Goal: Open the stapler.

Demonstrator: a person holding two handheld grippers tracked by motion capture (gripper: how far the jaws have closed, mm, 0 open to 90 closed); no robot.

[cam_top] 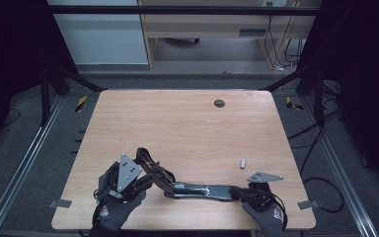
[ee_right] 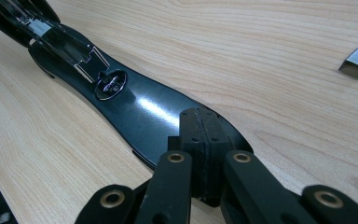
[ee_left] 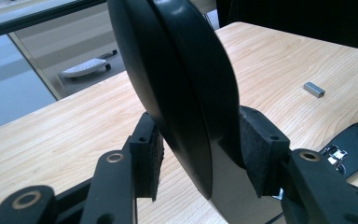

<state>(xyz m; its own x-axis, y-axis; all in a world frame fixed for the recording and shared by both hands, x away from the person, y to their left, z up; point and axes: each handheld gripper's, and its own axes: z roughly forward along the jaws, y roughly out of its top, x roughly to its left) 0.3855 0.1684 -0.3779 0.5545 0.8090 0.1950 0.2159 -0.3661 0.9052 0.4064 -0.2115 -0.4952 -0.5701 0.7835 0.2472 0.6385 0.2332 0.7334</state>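
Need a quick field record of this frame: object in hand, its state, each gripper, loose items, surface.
object: black stapler, swung open
base: flat on the table, anvil plate up
top arm: raised, between the left gripper pads
left gripper: jaws around the arm, small gap at one pad
right gripper: shut, pads pressing on the base's end
loose item: strip of staples, apart from the stapler
surface: light wood table

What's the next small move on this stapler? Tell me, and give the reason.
Probably back the left gripper off the raised stapler cover and go for the staple strip. Its jaws stand loose around the cover, one pad clear of it. The magazine lies exposed, and the shut right gripper rests on the base.
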